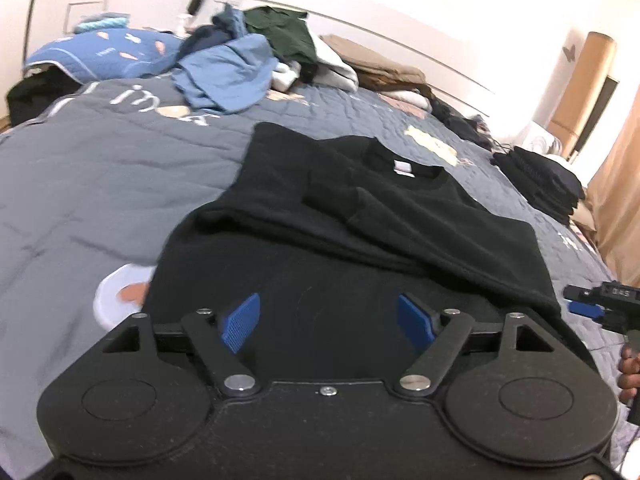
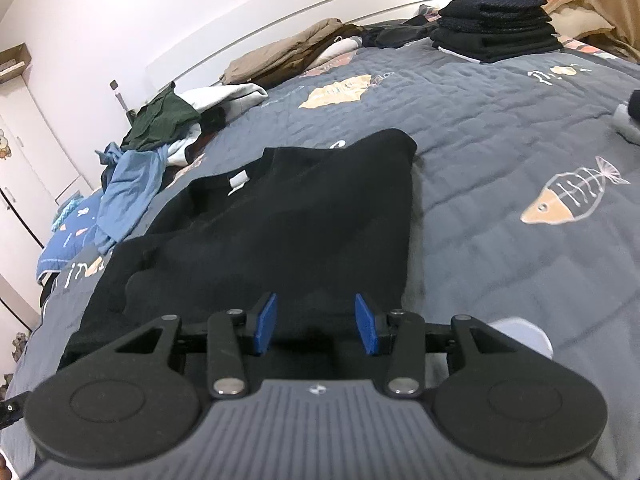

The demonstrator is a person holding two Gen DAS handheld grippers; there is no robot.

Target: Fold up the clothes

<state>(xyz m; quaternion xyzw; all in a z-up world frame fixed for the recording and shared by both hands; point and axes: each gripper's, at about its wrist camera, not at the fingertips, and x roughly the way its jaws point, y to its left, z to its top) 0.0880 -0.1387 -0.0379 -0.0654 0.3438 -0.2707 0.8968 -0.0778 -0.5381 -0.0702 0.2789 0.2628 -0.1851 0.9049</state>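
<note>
Left wrist view: the left tongs (image 1: pixel 326 322) gape wide and empty over the near hem of the black shirt (image 1: pixel 384 216), which lies on the bed (image 1: pixel 100 168) with sleeves folded inward. A loose clothes heap (image 1: pixel 248 60) waits at 11 o'clock.

Right wrist view: the right tongs (image 2: pixel 316 322) stand open, gripping nothing, over that shirt. A folded stack (image 2: pixel 496 24) sits at 1 o'clock, so I judge the job partway.

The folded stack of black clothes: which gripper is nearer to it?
Right, judging by layout. The stack of black clothes lies far off on the right gripper's side; the left gripper sits across the black shirt, further away.
</note>
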